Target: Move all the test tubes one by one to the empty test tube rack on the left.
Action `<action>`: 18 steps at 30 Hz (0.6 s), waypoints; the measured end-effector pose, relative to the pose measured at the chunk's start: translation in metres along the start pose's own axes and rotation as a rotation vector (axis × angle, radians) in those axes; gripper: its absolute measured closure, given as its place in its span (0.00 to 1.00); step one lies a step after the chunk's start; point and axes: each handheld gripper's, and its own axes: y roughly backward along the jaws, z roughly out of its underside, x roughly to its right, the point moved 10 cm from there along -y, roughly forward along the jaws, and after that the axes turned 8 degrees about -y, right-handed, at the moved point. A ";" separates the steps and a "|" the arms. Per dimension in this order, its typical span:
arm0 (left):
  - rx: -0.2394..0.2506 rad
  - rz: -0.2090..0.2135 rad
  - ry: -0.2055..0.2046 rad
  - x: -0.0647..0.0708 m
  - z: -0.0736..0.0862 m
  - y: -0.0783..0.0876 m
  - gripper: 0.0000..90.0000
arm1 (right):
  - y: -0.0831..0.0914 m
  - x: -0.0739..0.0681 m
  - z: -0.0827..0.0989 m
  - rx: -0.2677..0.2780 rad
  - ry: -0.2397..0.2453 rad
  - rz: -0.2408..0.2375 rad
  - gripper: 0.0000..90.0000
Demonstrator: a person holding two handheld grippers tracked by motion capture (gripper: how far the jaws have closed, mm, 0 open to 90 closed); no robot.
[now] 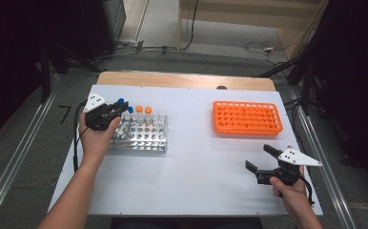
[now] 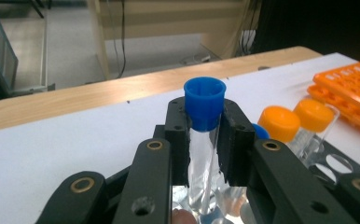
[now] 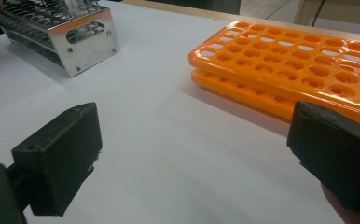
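The left gripper point(image 2: 205, 140) is clamping a blue-capped tube point(image 2: 204, 126) above the metal rack point(image 1: 141, 136); keeping it upright should help. The right gripper point(image 1: 260, 160) is waiting released, right of that rack.

No text, label, brand or number can be read anywhere in these pictures. The racks, tubes and caps carry no legible marking.

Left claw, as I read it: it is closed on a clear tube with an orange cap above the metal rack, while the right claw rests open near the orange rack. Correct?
Not quite. The tube in the left claw has a blue cap, as the left gripper view shows; the orange-capped tubes stand beside it. The rest holds: it is above the metal rack, and the right claw is open near the orange rack.
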 end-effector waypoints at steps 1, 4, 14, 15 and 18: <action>-0.002 -0.001 -0.002 0.001 0.000 0.000 0.83 | 0.000 0.000 0.000 -0.001 0.001 0.000 0.02; -0.005 0.005 0.006 0.002 0.000 0.000 0.79 | -0.001 0.000 0.001 -0.003 0.002 -0.002 0.02; -0.008 0.047 0.064 0.003 -0.002 0.008 0.67 | -0.001 0.002 0.001 -0.003 -0.007 0.005 0.02; -0.007 0.044 0.065 0.003 -0.002 0.008 0.64 | -0.001 0.002 0.001 -0.003 -0.009 0.005 0.02; -0.009 0.048 0.081 0.004 -0.003 0.009 0.48 | -0.001 0.003 0.001 -0.002 -0.009 0.005 0.02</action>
